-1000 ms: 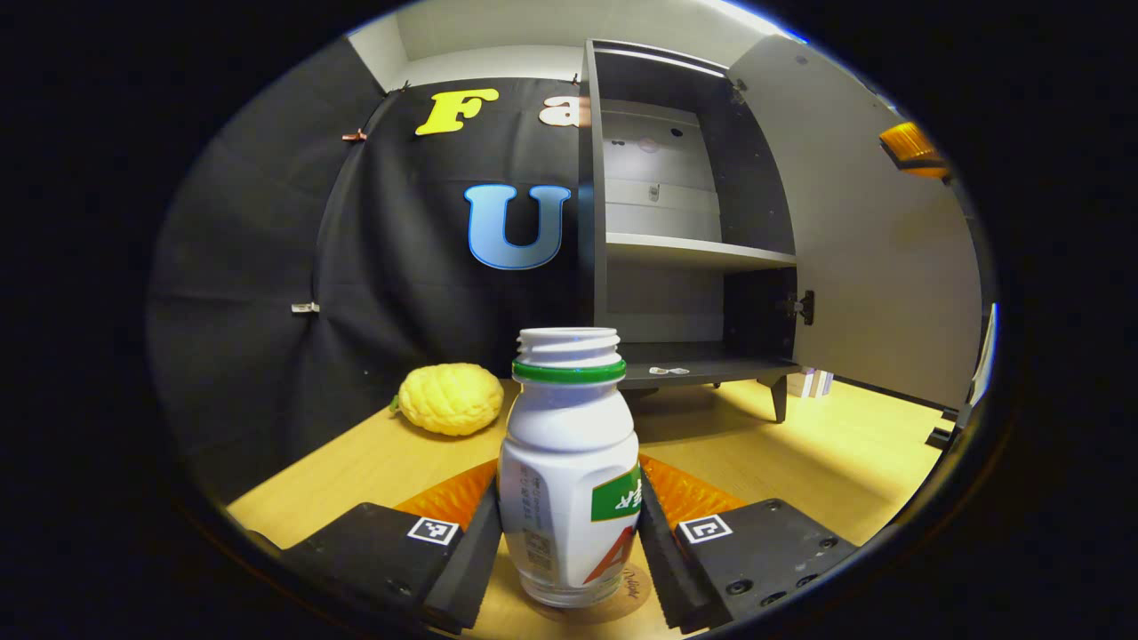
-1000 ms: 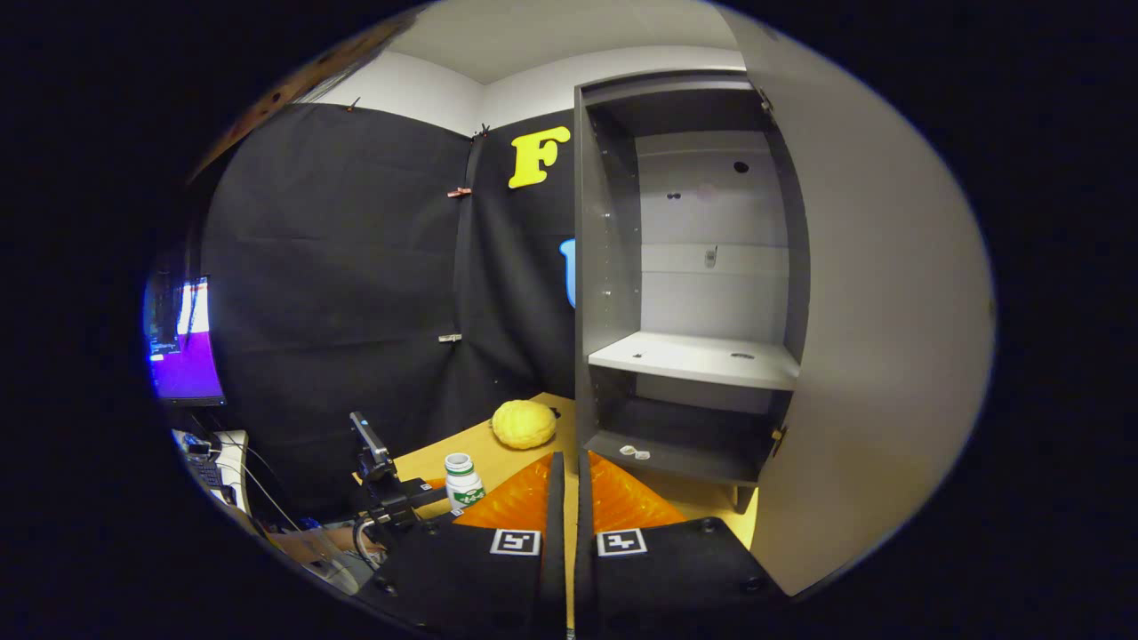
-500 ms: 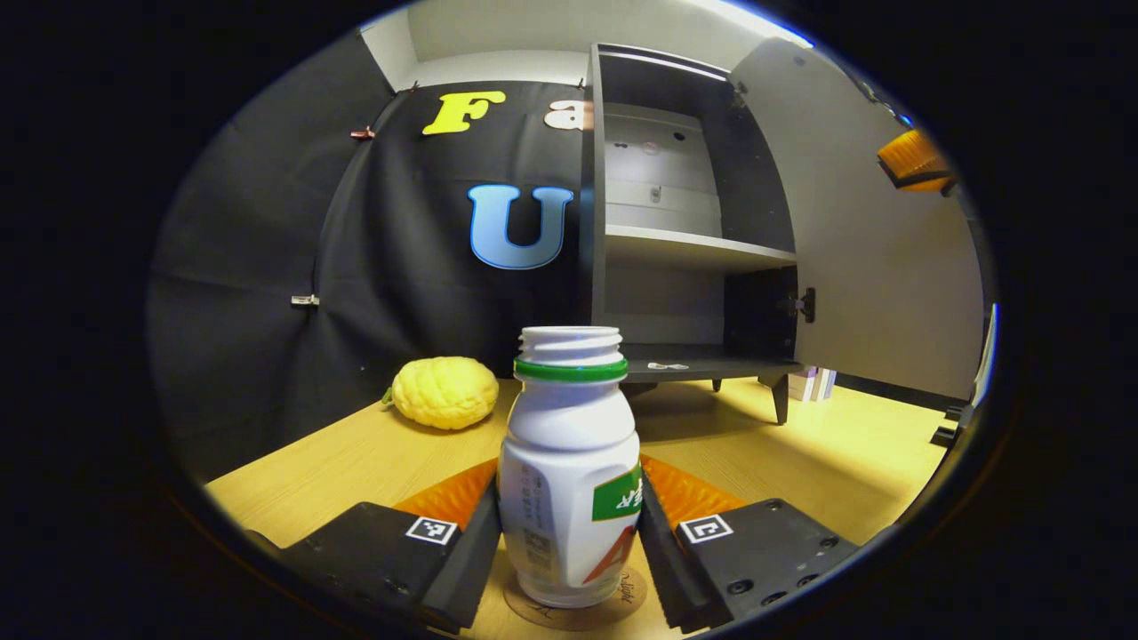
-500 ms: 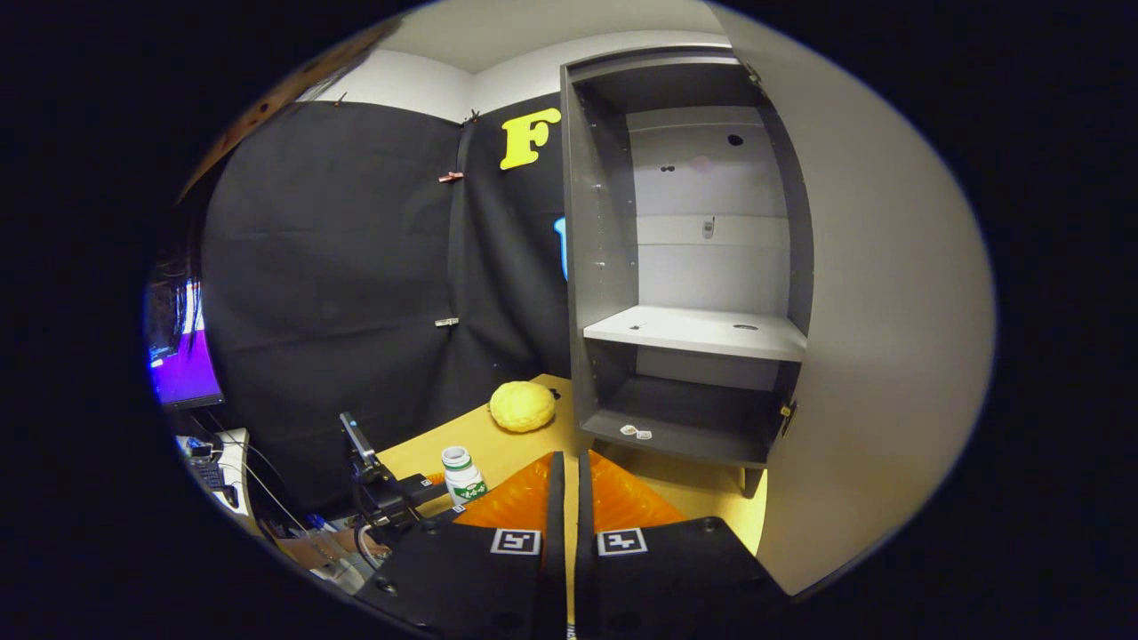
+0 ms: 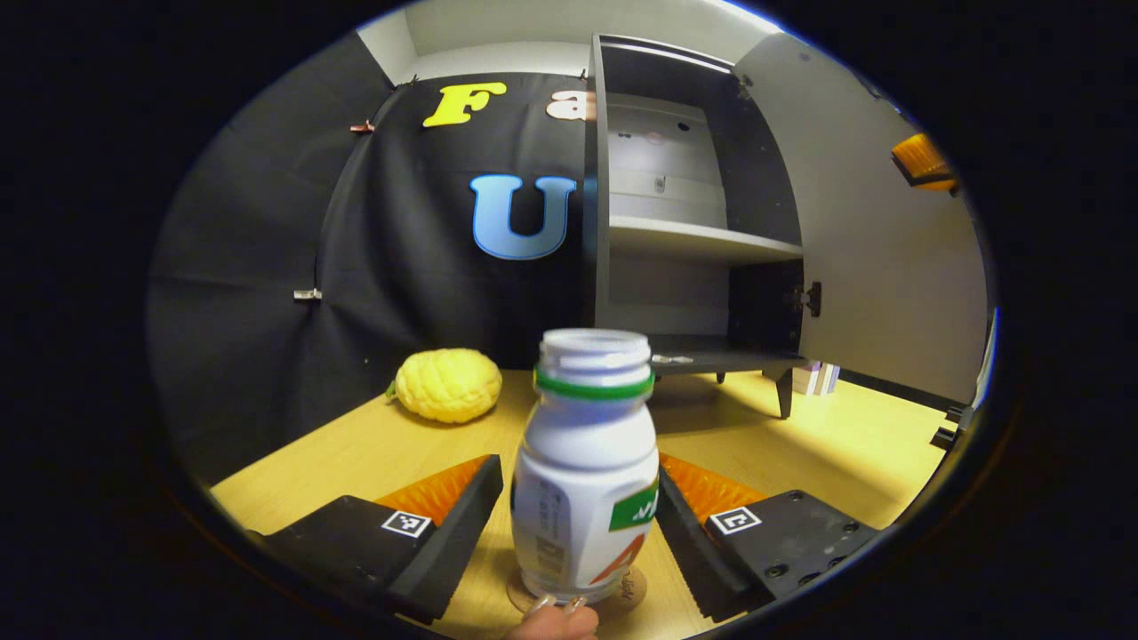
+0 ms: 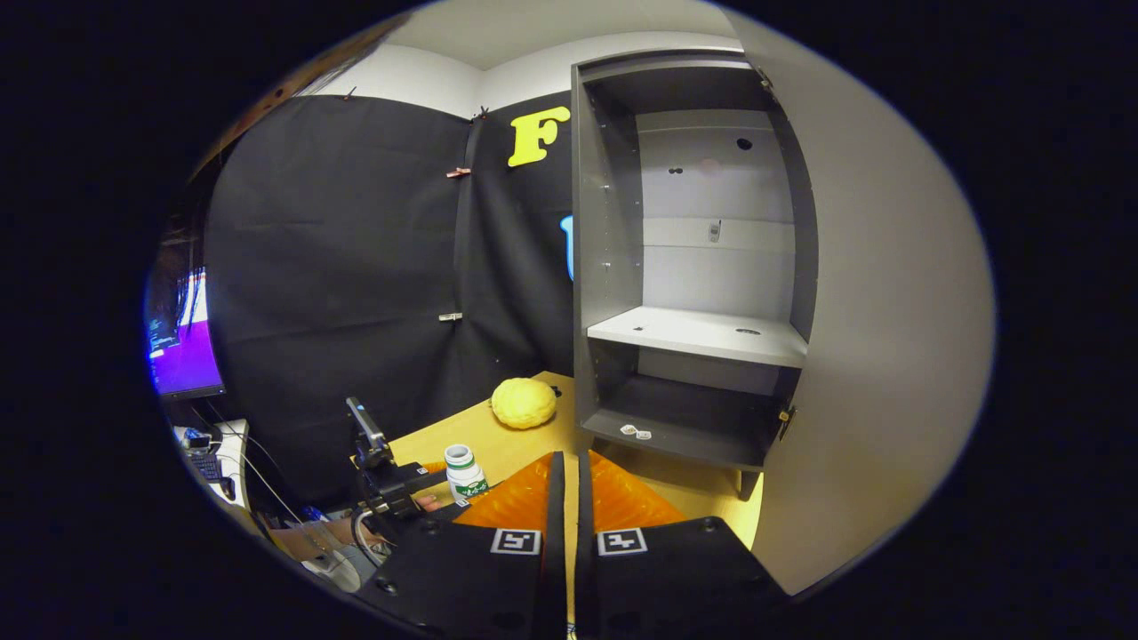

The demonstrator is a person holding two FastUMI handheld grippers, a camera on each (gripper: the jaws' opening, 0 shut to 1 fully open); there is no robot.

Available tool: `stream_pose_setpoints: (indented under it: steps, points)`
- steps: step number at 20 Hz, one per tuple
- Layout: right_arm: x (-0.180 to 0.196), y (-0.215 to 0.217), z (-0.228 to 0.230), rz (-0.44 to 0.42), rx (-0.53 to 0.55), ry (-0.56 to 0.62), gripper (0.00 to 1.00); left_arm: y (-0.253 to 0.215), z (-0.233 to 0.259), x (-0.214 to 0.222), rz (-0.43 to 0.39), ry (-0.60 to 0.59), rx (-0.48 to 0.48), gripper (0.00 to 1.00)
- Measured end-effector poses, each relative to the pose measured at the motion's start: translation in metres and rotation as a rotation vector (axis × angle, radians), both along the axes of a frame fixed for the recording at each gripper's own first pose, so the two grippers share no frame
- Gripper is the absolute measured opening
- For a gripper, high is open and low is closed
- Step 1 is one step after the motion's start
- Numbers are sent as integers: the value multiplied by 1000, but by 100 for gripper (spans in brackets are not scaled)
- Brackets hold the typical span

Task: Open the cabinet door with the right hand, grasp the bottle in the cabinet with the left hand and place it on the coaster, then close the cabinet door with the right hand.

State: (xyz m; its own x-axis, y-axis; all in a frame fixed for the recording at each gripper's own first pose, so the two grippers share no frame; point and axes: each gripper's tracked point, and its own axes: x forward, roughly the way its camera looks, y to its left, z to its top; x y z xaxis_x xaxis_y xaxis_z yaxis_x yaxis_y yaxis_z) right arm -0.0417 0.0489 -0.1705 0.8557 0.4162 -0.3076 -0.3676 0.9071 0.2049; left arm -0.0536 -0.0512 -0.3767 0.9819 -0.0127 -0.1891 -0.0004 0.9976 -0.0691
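A white bottle (image 5: pixel 587 480) with a green neck ring and no cap stands upright on a round coaster (image 5: pixel 629 588) on the wooden table. My left gripper (image 5: pixel 578 462) is open around it, with a clear gap at the left finger (image 5: pixel 449 542) and the right finger (image 5: pixel 685 533) close by its side. A fingertip shows just in front of the bottle's base. The grey cabinet (image 5: pixel 689 240) stands behind with its door (image 5: pixel 880 258) swung wide. My right gripper (image 6: pixel 571 458) is shut on nothing, facing the cabinet (image 6: pixel 693 338), with the door (image 6: pixel 880 356) close on its right. The bottle (image 6: pixel 464 471) sits far left.
A yellow bumpy fruit (image 5: pixel 447 384) lies on the table (image 5: pixel 845 453) left of the cabinet, near the cloth wall. Small white bits (image 6: pixel 635 432) lie on the cabinet's bottom shelf. A lit monitor (image 6: pixel 182 347) and cables sit off the table's left side.
My left gripper's fingers have spread away from the bottle, which now stands free on the coaster. The right gripper has drifted only slightly and stays shut.
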Motion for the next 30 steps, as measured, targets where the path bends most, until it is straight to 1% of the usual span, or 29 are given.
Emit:
stream_pose_setpoints:
  steps: [2,7,10,12,13,14,15,16,18,19,20,22,23,24,25,26,28,30]
  points:
    - [-1,-5,9,-12,0,-10,8,3,25,4,-5,-23,24,98]
    - [2,-16,36,-37,-21,-48,9,-2,113,5,-65,-96,78,98]
    - [-4,-26,57,-63,-3,-48,8,-6,161,1,-98,-100,40,98]
    - [-11,-34,78,-84,21,-66,8,-10,191,-4,-114,-88,-2,97]
    - [-13,-40,86,-99,17,-80,8,-11,208,-6,-126,-92,-11,99]
    - [-16,-43,94,-110,15,-96,22,-12,224,-8,-135,-100,0,99]
    - [-22,-48,106,-124,17,-112,16,-9,238,-11,-133,-106,31,97]
    - [-27,-42,115,-108,34,-121,31,-6,250,-13,-131,-113,71,99]
    - [-46,-43,134,-107,73,-142,41,-8,270,-15,-138,-136,129,97]
    - [-56,-43,140,-101,88,-143,38,-13,276,-16,-151,-138,135,96]
    - [-66,-44,143,-95,88,-139,46,-19,280,-18,-166,-138,131,99]
    - [-76,-52,146,-101,66,-146,62,-32,292,-22,-193,-142,112,97]
    - [-82,-59,149,-115,50,-153,70,-38,297,-22,-205,-145,102,96]
    - [-88,-65,150,-131,49,-152,74,-43,301,-22,-215,-147,92,96]
    - [-96,-73,152,-152,60,-147,76,-49,305,-21,-221,-148,87,96]
    - [-104,-81,155,-167,78,-142,83,-53,309,-19,-224,-151,83,99]
    - [-112,-109,157,-240,97,-139,98,-64,315,-16,-232,-160,81,99]
    - [-116,-145,158,-333,90,-149,100,-76,318,-14,-242,-166,74,99]
